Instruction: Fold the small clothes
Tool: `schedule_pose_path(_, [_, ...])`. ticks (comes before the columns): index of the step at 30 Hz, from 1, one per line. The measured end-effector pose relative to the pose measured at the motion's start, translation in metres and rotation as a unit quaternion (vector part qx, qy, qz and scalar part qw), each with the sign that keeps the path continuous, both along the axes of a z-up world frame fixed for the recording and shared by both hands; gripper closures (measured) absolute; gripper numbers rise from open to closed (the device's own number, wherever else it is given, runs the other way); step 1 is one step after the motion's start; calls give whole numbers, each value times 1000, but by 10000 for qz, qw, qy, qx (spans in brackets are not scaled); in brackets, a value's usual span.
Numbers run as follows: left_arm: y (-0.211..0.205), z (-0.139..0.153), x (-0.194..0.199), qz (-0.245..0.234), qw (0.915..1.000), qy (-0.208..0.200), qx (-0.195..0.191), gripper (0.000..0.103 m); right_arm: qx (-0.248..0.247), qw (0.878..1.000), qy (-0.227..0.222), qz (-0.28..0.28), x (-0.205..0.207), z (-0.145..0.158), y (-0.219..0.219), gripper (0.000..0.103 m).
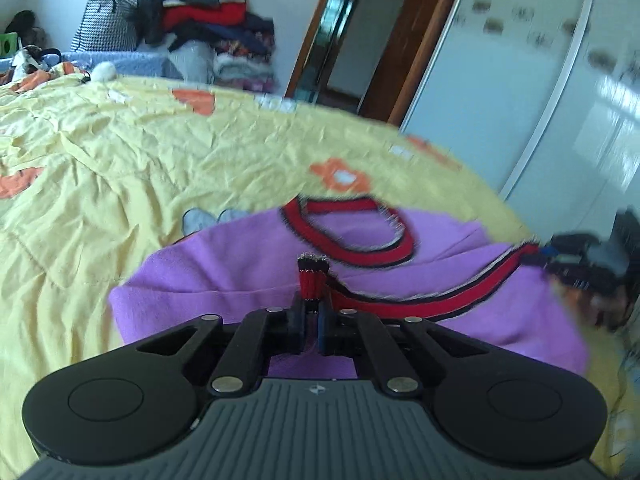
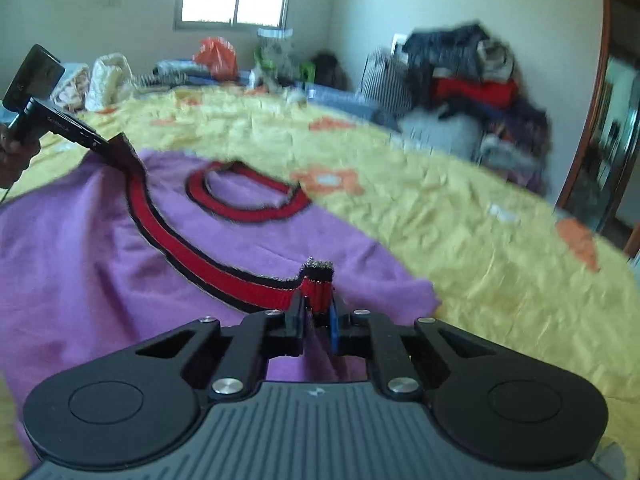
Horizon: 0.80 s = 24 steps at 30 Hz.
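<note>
**Both claws pinch the hem band, carrying it toward the collar**

The small purple fleece top with red-and-black ribbed trim lies on the yellow quilted bed cover with orange flowers, spread just ahead of both claws. The left claw is clenched on one end of the red ribbed hem band; the right claw grips the other end, so the band hangs stretched in a shallow curve between them. Held at its two ends like this, the hem can likely be carried over as one straight edge without the fleece bunching. The top's long axis runs away from each claw, with the round red collar at the far end, pointing toward the distant pile of clothes.
</note>
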<state>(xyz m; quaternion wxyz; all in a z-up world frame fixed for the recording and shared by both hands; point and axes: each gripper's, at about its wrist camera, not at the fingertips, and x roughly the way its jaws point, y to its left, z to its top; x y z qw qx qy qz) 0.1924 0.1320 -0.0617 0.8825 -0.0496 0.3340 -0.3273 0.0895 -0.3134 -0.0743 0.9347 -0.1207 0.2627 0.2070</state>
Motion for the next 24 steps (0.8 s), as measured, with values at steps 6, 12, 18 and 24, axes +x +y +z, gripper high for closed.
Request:
schedule_pose_path(6, [30, 33, -41, 342, 9960, -149, -813, 98, 923, 9948, -434, -68, -48, 49, -11, 92])
schedule_pose_path(12, [52, 44, -42, 790, 9900, -251, -1137, 98, 765, 9944, -633, -358, -39, 68, -14, 95])
schedule_pose_path(18, [52, 15, 15, 1179, 9876, 113, -1034, 98, 520, 9962, -129, -692, 43, 23, -12, 97])
schedule_pose_path(24, [48, -2, 58, 1401, 9865, 195, -824, 98, 336, 9949, -4, -951, 83, -1, -6, 98])
